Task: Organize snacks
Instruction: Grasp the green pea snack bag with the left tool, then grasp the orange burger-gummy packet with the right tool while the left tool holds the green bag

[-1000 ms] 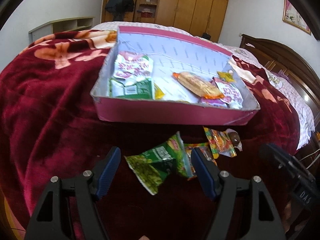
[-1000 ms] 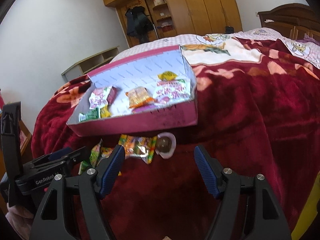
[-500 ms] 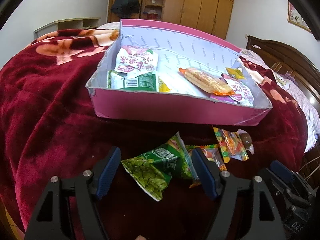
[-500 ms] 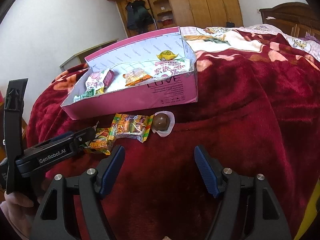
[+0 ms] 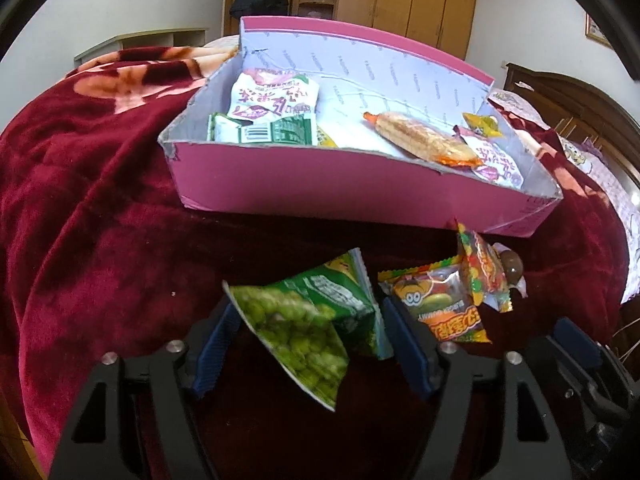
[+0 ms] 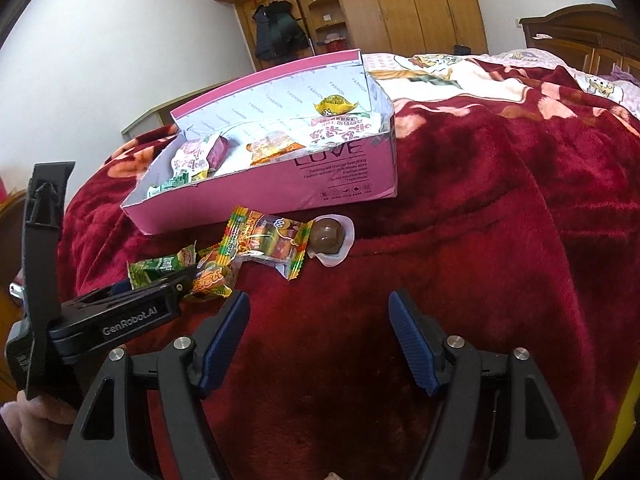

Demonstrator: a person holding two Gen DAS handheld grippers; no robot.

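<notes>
A green pea packet lies on the red blanket between the fingers of my left gripper. Its jaws are closing, and the pads stand at the packet's edges without squeezing it. Right of it lie an orange candy packet, a striped gummy packet and a wrapped chocolate ball. The pink box behind them holds several snacks. My right gripper hovers open over bare blanket, short of the chocolate ball and gummy packet. The left gripper shows at its left.
The red blanket covers the bed, which drops away at the left and near edges. A wooden headboard stands at the right, with wardrobes and a low shelf behind. A hand holds the left tool.
My left gripper has come down and closer to the pea packet, and its jaws have narrowed around it. The right gripper's jaws have stayed as wide as before.
</notes>
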